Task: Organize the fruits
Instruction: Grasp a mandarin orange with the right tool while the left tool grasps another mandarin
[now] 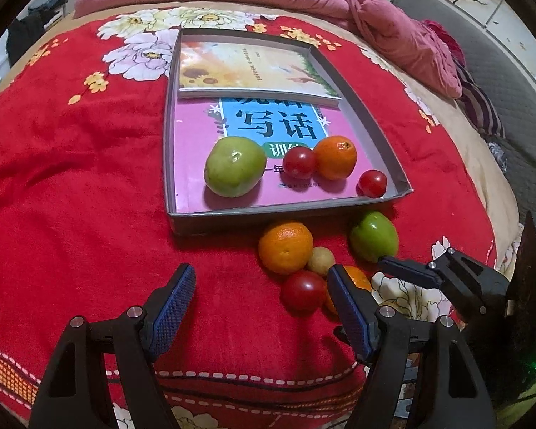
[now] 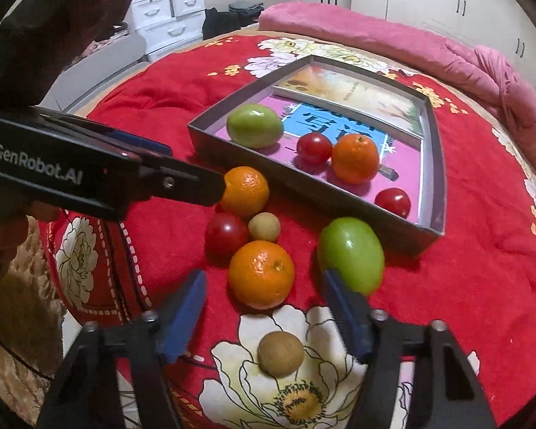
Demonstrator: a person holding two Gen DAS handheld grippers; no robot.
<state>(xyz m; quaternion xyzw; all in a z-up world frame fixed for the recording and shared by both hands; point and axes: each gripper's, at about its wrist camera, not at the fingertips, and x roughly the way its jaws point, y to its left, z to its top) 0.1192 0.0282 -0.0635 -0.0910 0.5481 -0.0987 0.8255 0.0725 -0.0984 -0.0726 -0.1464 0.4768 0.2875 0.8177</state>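
A grey shallow box (image 1: pixel 182 211) (image 2: pixel 211 143) lies on the red bedspread and holds a green fruit (image 1: pixel 234 166) (image 2: pixel 254 126), an orange (image 1: pixel 335 157) (image 2: pixel 355 158) and two tomatoes (image 1: pixel 299 162) (image 1: pixel 372 183). In front of the box lie an orange (image 1: pixel 285 247) (image 2: pixel 244 192), a tomato (image 1: pixel 303 291) (image 2: pixel 226 235), a small tan fruit (image 1: pixel 320 260) (image 2: pixel 264 227), a second orange (image 2: pixel 261 274), a green fruit (image 1: pixel 374 237) (image 2: pixel 351 255) and a brown round fruit (image 2: pixel 281 354). My left gripper (image 1: pixel 261 304) is open and empty. My right gripper (image 2: pixel 264 309) is open just short of the second orange.
Two books (image 1: pixel 250 68) lie in the box under the fruit. A pink quilt (image 1: pixel 375 18) is bunched along the bed's far side. White drawers (image 2: pixel 168 18) stand beyond the bed. The right gripper shows at the right in the left wrist view (image 1: pixel 428 275).
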